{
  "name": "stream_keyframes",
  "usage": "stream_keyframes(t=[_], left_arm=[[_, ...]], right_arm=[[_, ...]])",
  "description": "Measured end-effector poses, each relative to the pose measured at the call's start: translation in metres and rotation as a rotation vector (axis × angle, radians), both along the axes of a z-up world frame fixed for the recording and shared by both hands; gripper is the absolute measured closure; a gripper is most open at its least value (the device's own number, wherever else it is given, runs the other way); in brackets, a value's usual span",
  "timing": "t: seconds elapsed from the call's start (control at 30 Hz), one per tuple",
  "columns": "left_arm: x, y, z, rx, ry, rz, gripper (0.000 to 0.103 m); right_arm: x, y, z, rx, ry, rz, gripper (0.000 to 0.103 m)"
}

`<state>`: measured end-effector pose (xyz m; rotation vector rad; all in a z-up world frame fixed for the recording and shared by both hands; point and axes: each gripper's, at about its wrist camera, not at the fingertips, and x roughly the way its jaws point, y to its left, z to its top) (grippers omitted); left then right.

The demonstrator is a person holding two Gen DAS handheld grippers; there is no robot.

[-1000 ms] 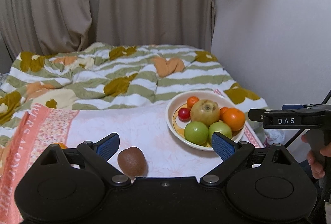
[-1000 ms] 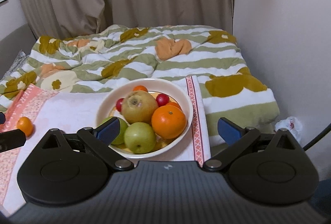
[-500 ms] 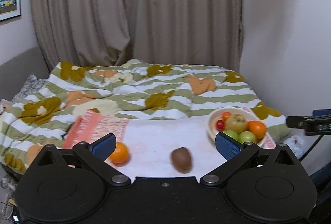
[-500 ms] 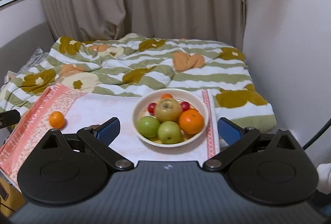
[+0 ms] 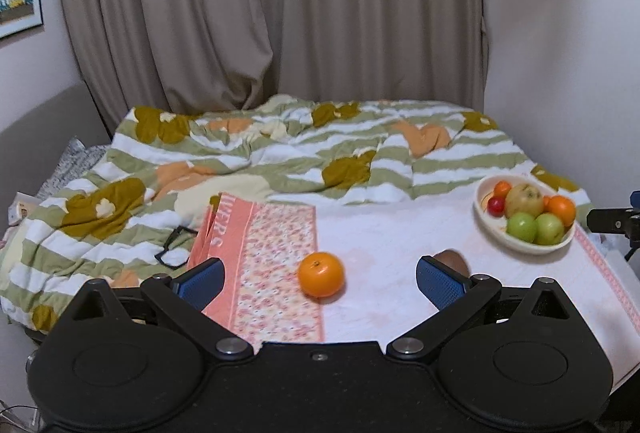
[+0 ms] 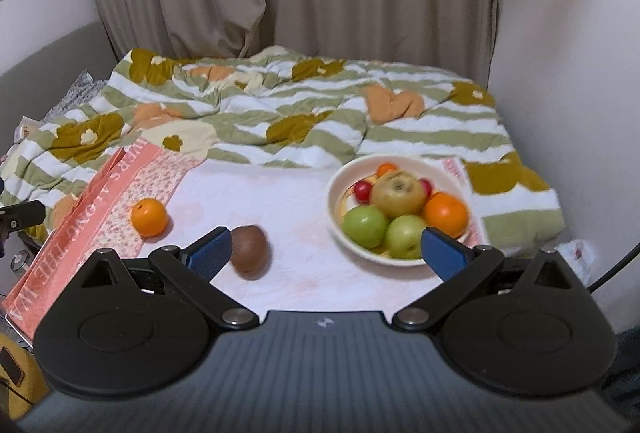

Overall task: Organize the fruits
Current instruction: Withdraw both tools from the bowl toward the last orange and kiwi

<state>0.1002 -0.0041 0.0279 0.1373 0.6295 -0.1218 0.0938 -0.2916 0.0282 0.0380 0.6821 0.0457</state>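
Note:
A loose orange [image 5: 321, 274] lies on the white-and-pink cloth [image 5: 384, 233], between my left gripper's [image 5: 320, 283] open fingers and a little beyond them. A brown kiwi [image 5: 451, 260] lies to its right, partly hidden behind the right fingertip [image 5: 440, 287]. A white bowl [image 5: 520, 243] at the far right holds two green apples, a pear, an orange and small red fruits. In the right wrist view the kiwi [image 6: 250, 247] lies by the left fingertip [image 6: 210, 251] of my open, empty right gripper [image 6: 326, 253]; the orange [image 6: 149, 217] is left, the bowl [image 6: 360, 249] right.
A striped floral quilt [image 5: 280, 161] covers the bed behind the cloth. Black glasses [image 5: 174, 251] lie on the quilt left of the cloth. Curtains [image 5: 272, 13] hang behind, a wall stands at the right, and the bed's right edge drops beside the bowl.
Both grippers have pulled back from the bed and swung left. The bowl now looks smaller and further right, and the loose orange has come between the left fingers.

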Motion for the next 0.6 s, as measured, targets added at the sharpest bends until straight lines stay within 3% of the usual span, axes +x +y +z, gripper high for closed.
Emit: stream_keyframes(t=[0.33,0.6], left_arm=[[0.062,0.042,-0.040,0.011,0.137,-0.104,0.000],[0.118,0.049,-0.071,-0.009,0.235,-0.191,0.000]], right_arm=[[0.039,0.063,-0.041,-0.006,0.107,-0.075,0.000],[0.083,0.090,-0.069,-0.032,0.187,-0.132,0.000]])
